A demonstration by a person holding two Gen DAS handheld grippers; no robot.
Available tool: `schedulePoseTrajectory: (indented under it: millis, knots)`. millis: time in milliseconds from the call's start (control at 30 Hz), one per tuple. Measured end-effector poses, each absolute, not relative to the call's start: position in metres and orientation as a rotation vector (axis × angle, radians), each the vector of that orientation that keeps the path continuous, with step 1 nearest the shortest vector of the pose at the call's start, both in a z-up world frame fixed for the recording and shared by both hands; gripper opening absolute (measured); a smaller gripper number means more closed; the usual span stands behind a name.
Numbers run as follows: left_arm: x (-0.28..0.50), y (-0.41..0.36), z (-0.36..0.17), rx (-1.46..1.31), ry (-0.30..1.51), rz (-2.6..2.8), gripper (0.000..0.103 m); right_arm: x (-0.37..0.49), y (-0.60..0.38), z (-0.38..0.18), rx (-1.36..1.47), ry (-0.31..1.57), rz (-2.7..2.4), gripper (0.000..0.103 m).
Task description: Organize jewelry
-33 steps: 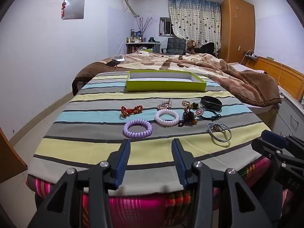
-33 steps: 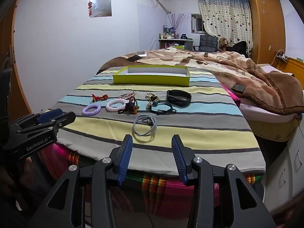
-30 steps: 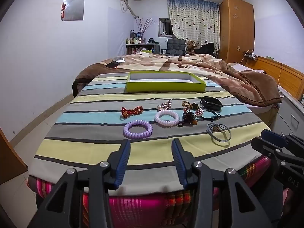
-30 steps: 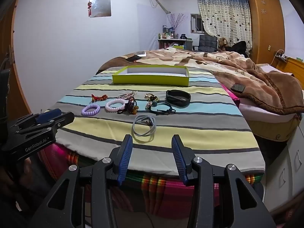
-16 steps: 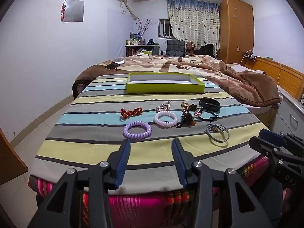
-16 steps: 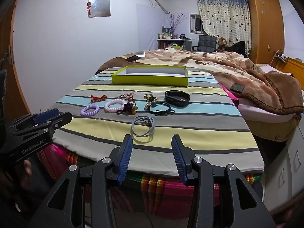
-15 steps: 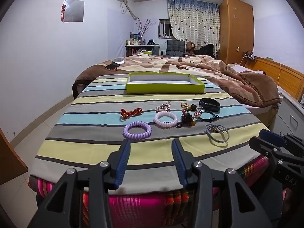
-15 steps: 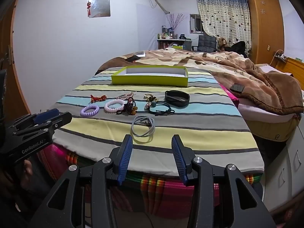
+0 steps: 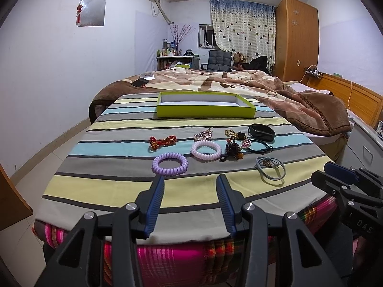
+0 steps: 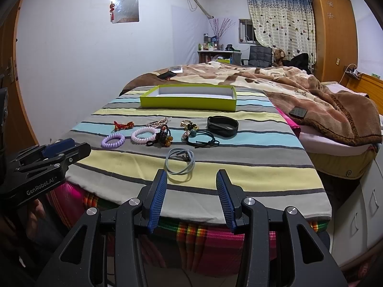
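Both claws are spread with nothing between the jaws — your left gripper (image 9: pixel 190 199) hangs at the near edge of the striped cloth (image 9: pixel 115 165), and your right gripper (image 10: pixel 191 195) does the same further along that edge.

Straight ahead of the left claw, just past its tips, lies the lilac coiled plastic hair tie (image 9: pixel 170 163); a paler pink coiled ring (image 9: pixel 206 150) sits just beyond it and to the right. Further off to the left is a red knotted cord ornament (image 9: pixel 162 141). Just beyond the tips of the right claw lies the flat loop of grey cord (image 10: pixel 180 160), with a dark beaded charm (image 10: pixel 162 138) and a black band bracelet (image 10: pixel 222 125) well beyond it. The shallow lime-green cardboard tray (image 9: pixel 205 113), white inside and holding nothing, stands far ahead of both claws.

These pieces look light and soft. The coiled ties should squash and spring, so pinch one side of the ring across its thickness rather than spanning the whole hoop. The grey loop is limp and lies flat — come down close to the cloth and take a doubled strand, or it may slip free.
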State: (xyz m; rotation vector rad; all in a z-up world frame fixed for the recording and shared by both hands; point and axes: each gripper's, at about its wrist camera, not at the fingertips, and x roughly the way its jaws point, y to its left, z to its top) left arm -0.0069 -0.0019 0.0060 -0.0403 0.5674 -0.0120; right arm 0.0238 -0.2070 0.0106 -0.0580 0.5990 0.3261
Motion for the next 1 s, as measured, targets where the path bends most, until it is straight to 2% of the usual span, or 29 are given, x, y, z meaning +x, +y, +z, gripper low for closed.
schedulePoseTrajectory:
  millis: [1000]
  knots:
    - [-0.0065,-0.0034,0.0032,-0.043,0.574,-0.016,0.047,0.0238,-0.2055,0.0119,-0.058,0.599,0.325,0.044]
